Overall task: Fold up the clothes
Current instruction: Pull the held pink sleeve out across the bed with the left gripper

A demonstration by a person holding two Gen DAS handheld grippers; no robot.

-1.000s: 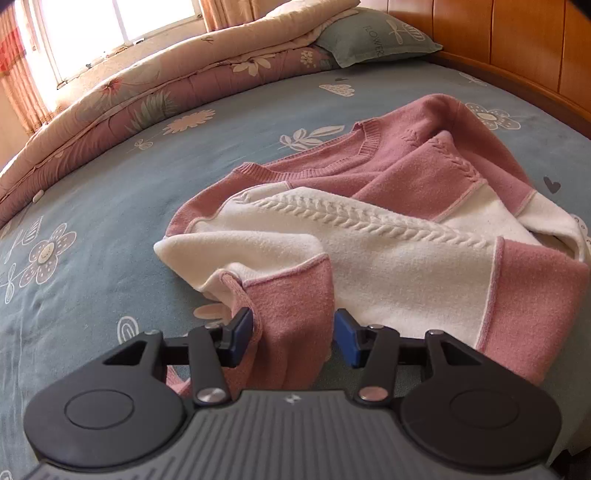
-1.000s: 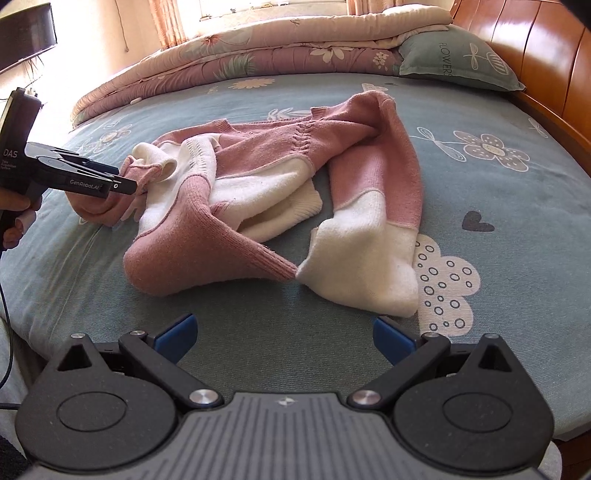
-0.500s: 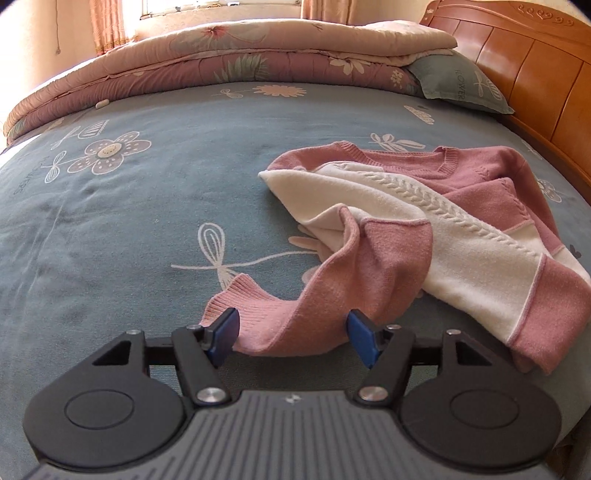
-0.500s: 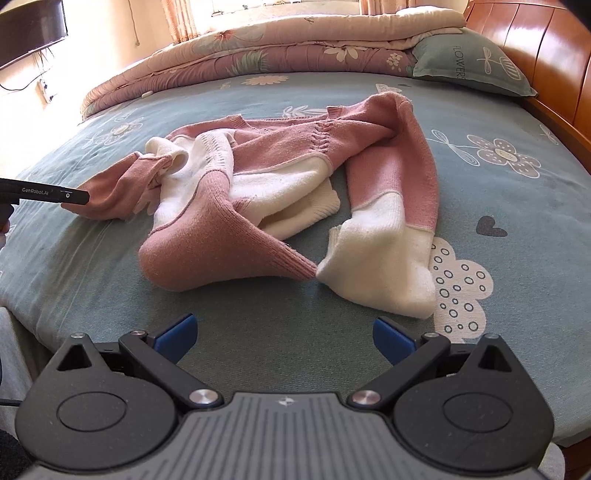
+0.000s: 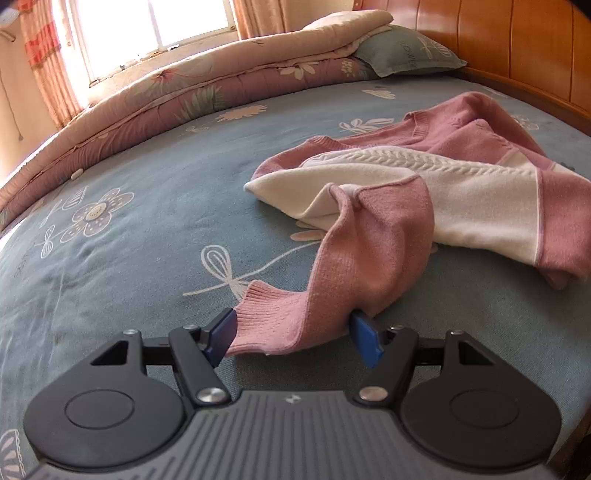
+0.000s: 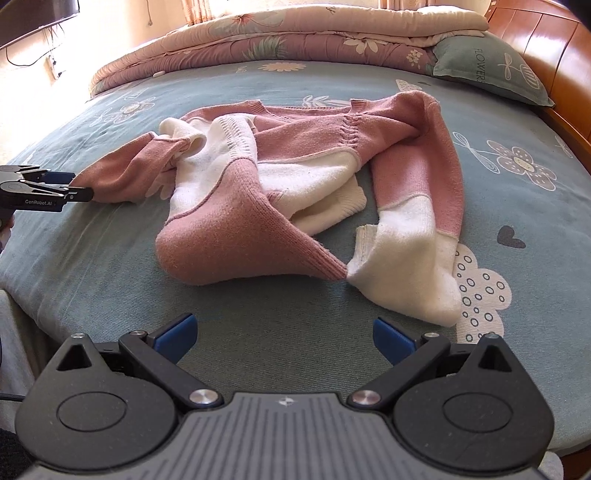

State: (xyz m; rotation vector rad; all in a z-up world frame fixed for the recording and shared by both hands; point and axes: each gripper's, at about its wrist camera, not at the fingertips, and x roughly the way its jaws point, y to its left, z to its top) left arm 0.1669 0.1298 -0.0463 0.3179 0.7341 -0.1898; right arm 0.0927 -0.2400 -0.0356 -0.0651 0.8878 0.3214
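Left gripper (image 5: 293, 341): blue fingers set wide, the pink ribbed cuff (image 5: 266, 321) of one sleeve lying between them, not visibly pinched.
Garment: pink-and-cream cable-knit sweater (image 6: 295, 177) lies rumpled mid-bed on the blue-grey floral bedsheet (image 6: 277, 332), body bunched, far sleeve bent.
Right gripper (image 6: 282, 339): fingers spread wide, empty, hanging short of the hem.
Step, by judgement: laying the sleeve out flat.
Next move: spreading the body smooth before any fold.

Before me spreads a blue flowered bedsheet (image 6: 258, 332); a rolled quilt (image 6: 295, 33) and green pillow (image 6: 487, 62) at top, wooden headboard (image 6: 546, 48) upper right.
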